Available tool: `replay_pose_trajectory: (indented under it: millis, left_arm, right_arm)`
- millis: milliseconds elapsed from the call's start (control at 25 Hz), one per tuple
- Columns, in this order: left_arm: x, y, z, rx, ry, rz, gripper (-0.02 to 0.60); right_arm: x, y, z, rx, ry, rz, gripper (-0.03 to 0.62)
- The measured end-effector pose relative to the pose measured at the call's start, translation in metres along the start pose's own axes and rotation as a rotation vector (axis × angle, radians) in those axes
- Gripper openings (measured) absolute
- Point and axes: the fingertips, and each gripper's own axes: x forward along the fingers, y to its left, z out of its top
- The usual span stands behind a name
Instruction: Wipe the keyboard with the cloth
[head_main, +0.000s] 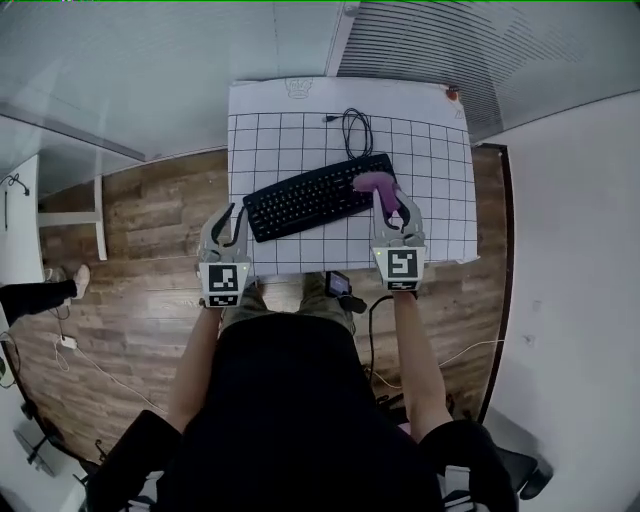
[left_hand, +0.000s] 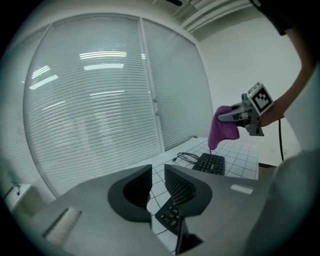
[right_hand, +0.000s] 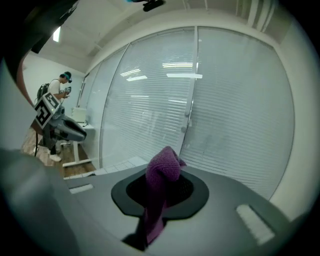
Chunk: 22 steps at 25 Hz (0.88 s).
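in the head view the cloth (head_main: 372, 182) and right gripper (head_main: 393, 200) cover the right end of the keyboard (head_main: 300, 200). in the left gripper view the left gripper (left_hand: 158, 170) hides its middle. the plug on the cable (head_main: 356, 130) seems too small to tell.

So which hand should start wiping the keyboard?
Right. The right tool grips the purple cloth above the right end of the keyboard; the left tool is empty, near the left end.

A white gridded table top (head_main: 440, 200) stands on a wooden floor (head_main: 150, 220) before window blinds (left_hand: 90, 100) (horizontal slats). At its near edge sits a small dark device (head_main: 338, 284), perhaps a phone. A person (right_hand: 56, 92) stands beside a white desk (right_hand: 80, 122).
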Motion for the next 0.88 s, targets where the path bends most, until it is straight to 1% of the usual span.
replay_pose_trajectory:
  millis: [40, 80, 200, 320, 520, 640, 760, 800, 880]
  left_arm:
    - [0.003, -0.001, -0.004, -0.024, 0.014, 0.031, 0.061]
    - [0.007, -0.004, -0.007, -0.035, 0.025, 0.046, 0.07]
    - [0.013, -0.02, -0.019, -0.02, 0.057, 0.033, 0.08]
    - [0.016, -0.028, -0.025, -0.015, 0.066, 0.021, 0.087]
    - [0.034, -0.034, -0.03, -0.007, 0.07, 0.005, 0.087]
    - [0.043, -0.032, -0.048, -0.018, 0.107, 0.002, 0.089]
    - [0.045, -0.032, -0.067, -0.038, 0.149, -0.002, 0.094]
    - [0.045, -0.032, -0.073, -0.041, 0.162, -0.006, 0.095]
    - [0.045, -0.035, -0.087, -0.038, 0.192, -0.018, 0.095]
  right_arm:
    - [0.007, -0.009, -0.011, -0.023, 0.017, 0.033, 0.043]
    - [0.014, -0.017, -0.021, -0.044, 0.033, 0.064, 0.043]
    - [0.032, -0.038, -0.05, -0.092, 0.084, 0.142, 0.043]
    - [0.049, -0.052, -0.072, -0.087, 0.122, 0.196, 0.044]
    - [0.081, -0.06, -0.116, -0.077, 0.221, 0.232, 0.046]
    - [0.092, -0.061, -0.157, -0.093, 0.336, 0.24, 0.046]
    - [0.096, -0.065, -0.194, -0.199, 0.448, 0.24, 0.049]
    - [0.097, -0.066, -0.202, -0.234, 0.464, 0.243, 0.051]
    - [0.1, -0.066, -0.211, -0.259, 0.476, 0.259, 0.058]
